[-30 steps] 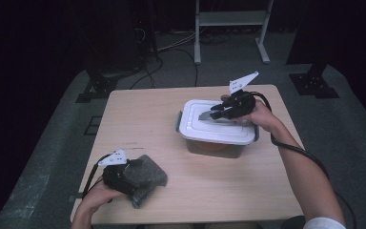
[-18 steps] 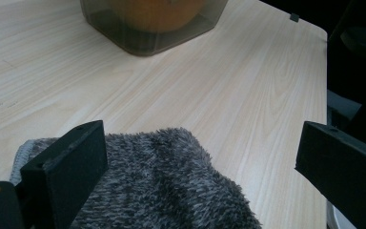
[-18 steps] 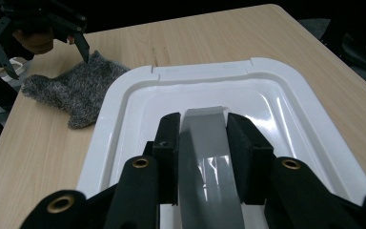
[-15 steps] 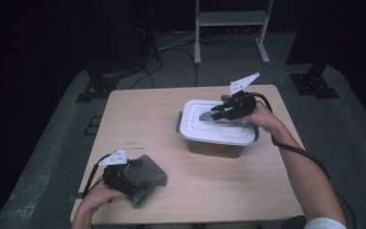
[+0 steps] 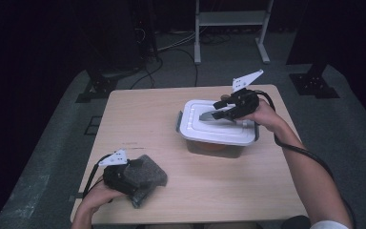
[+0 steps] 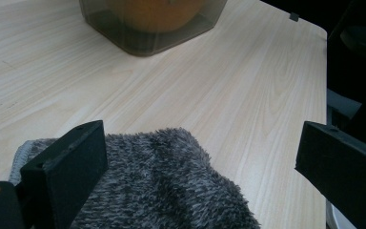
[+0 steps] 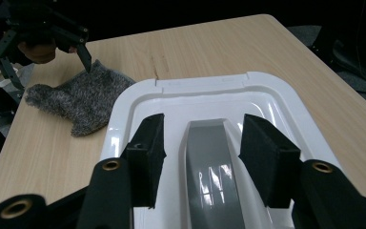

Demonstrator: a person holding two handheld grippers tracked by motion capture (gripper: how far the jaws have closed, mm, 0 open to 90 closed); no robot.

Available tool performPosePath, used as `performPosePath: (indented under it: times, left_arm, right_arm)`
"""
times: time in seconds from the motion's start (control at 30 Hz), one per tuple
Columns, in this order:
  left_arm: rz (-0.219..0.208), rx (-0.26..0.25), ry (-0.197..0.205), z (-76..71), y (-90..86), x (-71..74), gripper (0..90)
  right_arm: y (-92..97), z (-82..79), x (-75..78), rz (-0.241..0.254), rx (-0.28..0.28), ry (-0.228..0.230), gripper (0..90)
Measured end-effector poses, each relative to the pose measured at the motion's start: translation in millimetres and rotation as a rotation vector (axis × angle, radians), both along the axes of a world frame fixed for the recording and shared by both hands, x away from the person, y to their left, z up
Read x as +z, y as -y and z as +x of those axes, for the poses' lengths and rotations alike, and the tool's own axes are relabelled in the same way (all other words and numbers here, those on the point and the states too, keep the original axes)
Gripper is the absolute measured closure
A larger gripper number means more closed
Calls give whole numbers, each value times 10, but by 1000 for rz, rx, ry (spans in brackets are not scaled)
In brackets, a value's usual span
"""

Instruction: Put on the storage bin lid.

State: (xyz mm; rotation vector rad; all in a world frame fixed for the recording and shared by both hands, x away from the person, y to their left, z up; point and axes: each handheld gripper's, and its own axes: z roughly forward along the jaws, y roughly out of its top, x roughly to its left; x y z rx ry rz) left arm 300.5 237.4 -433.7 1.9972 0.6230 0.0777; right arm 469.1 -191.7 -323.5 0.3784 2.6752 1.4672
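left gripper (image 5: 138, 183) at near left corner of table (image 5: 138, 119), jaws spread wide, straddling grey fuzzy cloth (image 5: 145, 175), not pinching it. farther, toward right edge: lidded container (image 5: 218, 129), orange thing inside. right gripper (image 7: 202, 148) over white lid (image 7: 171, 102), jaws just opened, flanking grey lid handle (image 7: 209, 162), pads clear of it. judged step: handle let go after seating lid. next: lift right gripper straight off.

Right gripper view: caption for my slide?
Right claw open astride the grey handle of the white lid, jaws just opened, pads clear of it.
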Motion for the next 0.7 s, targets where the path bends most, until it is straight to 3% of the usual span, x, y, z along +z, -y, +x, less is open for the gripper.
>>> performPosePath:
  times: [0.7]
  left_arm:
    - [3, -7, 1, -9, 26, -8, 25]
  right_arm:
    - [170, -179, 94, 13, -32, 13, 418]
